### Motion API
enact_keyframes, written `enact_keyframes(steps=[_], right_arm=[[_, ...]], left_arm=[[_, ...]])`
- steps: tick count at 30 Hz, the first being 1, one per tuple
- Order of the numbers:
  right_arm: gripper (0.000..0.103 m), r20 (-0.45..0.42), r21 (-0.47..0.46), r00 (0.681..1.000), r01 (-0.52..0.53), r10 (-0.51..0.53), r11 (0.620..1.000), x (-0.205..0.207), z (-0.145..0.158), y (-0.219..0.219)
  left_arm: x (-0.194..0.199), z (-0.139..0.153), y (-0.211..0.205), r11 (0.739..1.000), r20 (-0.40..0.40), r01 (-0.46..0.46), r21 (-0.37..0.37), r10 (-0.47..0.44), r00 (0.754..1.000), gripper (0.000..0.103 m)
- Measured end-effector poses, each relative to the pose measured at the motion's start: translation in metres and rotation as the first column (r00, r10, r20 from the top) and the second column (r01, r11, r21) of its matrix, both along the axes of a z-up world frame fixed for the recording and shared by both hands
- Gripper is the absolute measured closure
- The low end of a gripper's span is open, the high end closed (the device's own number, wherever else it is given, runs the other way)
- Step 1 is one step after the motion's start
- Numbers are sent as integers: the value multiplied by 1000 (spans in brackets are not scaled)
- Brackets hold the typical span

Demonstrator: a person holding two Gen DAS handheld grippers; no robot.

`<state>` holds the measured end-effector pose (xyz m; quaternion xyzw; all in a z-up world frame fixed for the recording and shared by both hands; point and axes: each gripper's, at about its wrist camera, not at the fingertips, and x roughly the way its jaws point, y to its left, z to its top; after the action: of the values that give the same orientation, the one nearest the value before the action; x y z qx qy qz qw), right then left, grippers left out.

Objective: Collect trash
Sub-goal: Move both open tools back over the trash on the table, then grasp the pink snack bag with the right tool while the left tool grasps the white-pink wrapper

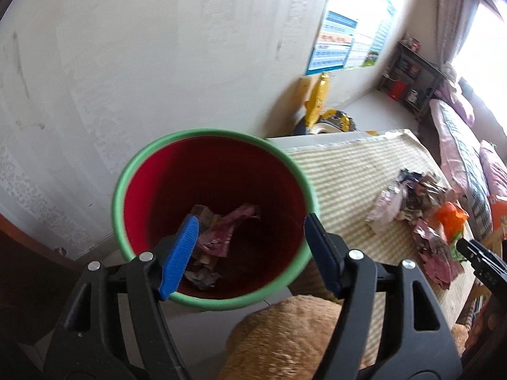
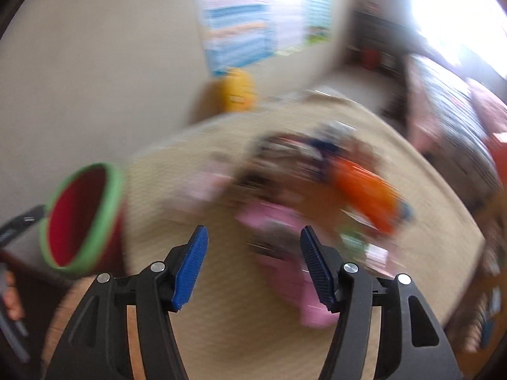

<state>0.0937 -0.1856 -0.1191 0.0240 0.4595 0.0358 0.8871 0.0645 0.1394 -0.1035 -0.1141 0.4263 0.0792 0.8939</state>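
Your left gripper (image 1: 250, 231) hangs over the mouth of the bin (image 1: 133, 171), a red bucket with a green rim. Its jaws stand apart with nothing between the blue pads (image 1: 182, 253); you are gripping nothing there. Down in the bin lie a few crumpled wrappers (image 1: 221, 234), pinkish and pale, bunched on the bottom towards the near side. The rest of the bin's floor is dark and bare as far as you can see.

The bin stands at the left edge of the table (image 1: 348, 171), which is covered with a pale striped mat. The remaining trash pile (image 1: 418, 209) sits on that mat well to the right of the bin: foil and paper wrappers, a pink one, and an orange bag (image 1: 450, 218).

Your right gripper (image 2: 253, 237) is over the table near that pile, its view heavily smeared. Its jaws are also spread and empty, with a pink wrapper (image 2: 285, 221) lying on the mat behind the gap. The bin shows at that view's left edge.
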Motion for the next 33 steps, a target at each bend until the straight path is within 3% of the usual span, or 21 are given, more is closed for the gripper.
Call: enact_keyframes(steps=[4,7,11,14,18,19,20,21,23,33], right_arm=[[44,-14,-24,1000,25,-25,999,-2,-2,-29],[45,-20,-46,998,-61,60,997,7,-1,-20],[55,-89,-91,975,-214,206,973,26,-19,11],[54,-160,-152,963,-243,219,958,43,-44,19],[46,-211,-191,959,-228,187,955,49,-63,17],[48,-204,-193,961,-225,186,955,47,-62,16],[62,-196,-193,963,-223,185,956,43,-58,15],[74,-203,-168,960,-229,194,959,40,-57,14],[81,-200,-98,959,-222,199,970,29,-53,8],[82,-151,91,983,-89,102,992,-56,-30,-33]], left_arm=[[3,1,-25,999,-9,49,-6,-49,999,36],[3,3,-43,996,-12,90,6,-89,996,36],[2,8,-66,989,-15,141,32,-141,990,36],[1,11,-77,986,-17,162,49,-161,987,34],[4,13,-93,976,-18,195,92,-194,981,32],[8,12,-98,973,-21,205,103,-204,979,32],[12,11,-102,971,-24,213,112,-212,977,32],[19,8,-109,964,-32,232,126,-230,973,32],[30,4,-119,957,-41,258,132,-255,966,32],[103,-44,-162,930,-127,366,42,-358,925,32]])
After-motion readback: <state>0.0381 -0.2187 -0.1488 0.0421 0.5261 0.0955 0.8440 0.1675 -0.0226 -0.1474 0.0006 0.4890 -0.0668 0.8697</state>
